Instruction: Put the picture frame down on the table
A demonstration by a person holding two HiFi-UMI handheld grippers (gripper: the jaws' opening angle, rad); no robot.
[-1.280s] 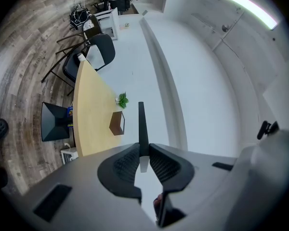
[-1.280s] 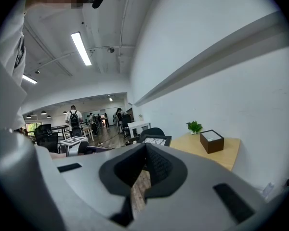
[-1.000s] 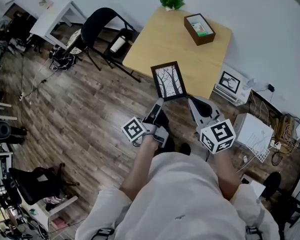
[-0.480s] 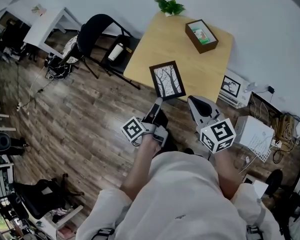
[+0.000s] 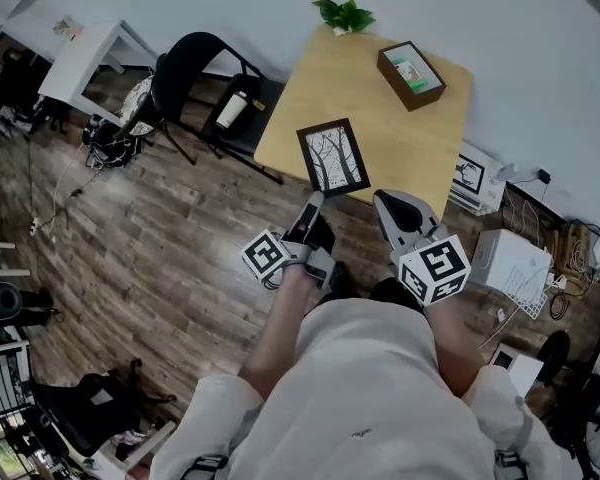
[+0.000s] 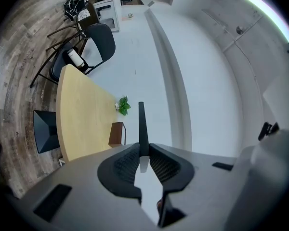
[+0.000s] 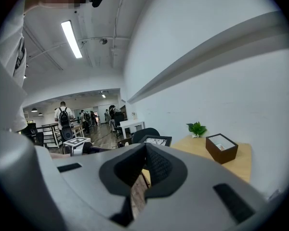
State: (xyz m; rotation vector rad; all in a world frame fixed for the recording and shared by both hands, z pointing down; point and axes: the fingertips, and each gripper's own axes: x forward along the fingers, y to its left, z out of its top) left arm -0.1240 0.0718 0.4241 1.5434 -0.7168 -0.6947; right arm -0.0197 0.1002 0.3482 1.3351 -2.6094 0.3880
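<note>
1. Head view shows the face of the black picture frame with a tree drawing (image 5: 333, 157). The left gripper (image 5: 316, 201) holds it by its lower edge, over the near edge of the light wooden table (image 5: 310, 98). From here I cannot tell whether the frame touches the table.
2. Left gripper view shows the same frame (image 6: 141, 121) only edge-on, as a thin dark strip. The jaws are clenched on it.
3. Right gripper view shows the frame (image 7: 156, 140) from the side, near the brown open box (image 7: 221, 147) and the small green plant (image 7: 197, 128). The right gripper (image 7: 144, 148) has its jaws pressed together with nothing between them.
4. One second ago the lower part of the frame hung past the table edge; now it lies more over the tabletop
</note>
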